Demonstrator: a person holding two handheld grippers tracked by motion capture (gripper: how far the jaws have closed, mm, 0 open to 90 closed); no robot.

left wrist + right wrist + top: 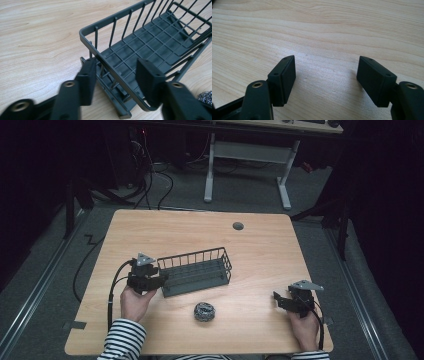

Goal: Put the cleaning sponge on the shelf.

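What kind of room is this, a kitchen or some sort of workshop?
Probably a lab or recording workspace, not a kitchen: a bare wooden table on grey carpet, loose cables across the floor, another desk behind, dark surroundings.

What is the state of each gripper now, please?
Left gripper: open, jaws on either side of the basket end wall, not clamped.
Right gripper: open, holding nothing, over the bare table.

Steel scourer (pixel 206 96) cropped by frame edge
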